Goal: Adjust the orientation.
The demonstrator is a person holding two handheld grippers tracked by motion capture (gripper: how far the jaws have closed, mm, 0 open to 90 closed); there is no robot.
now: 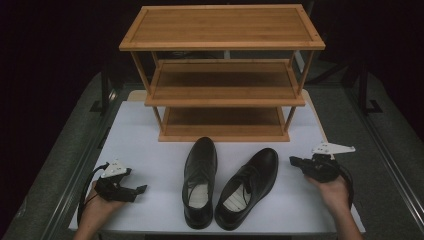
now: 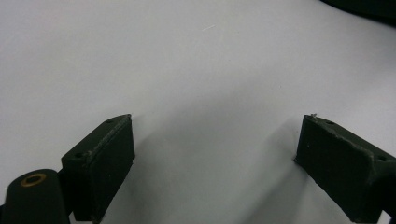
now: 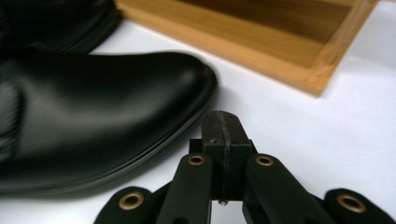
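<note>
Two black leather shoes stand side by side on the white table (image 1: 150, 145), toes toward the rack: the left shoe (image 1: 200, 180) and the right shoe (image 1: 247, 186). My left gripper (image 1: 141, 189) rests at the front left, open, with bare white table between its pads (image 2: 100, 161). My right gripper (image 1: 294, 161) sits at the right, pointing at the right shoe's toe (image 3: 140, 102) and just short of it. Its jaws are pressed together with nothing between them (image 3: 223, 125).
A three-tier wooden shoe rack (image 1: 222, 75) stands at the back of the table, all tiers bare; its bottom tier corner (image 3: 317, 74) lies just beyond the right gripper. Grey floor and dark stands flank the table.
</note>
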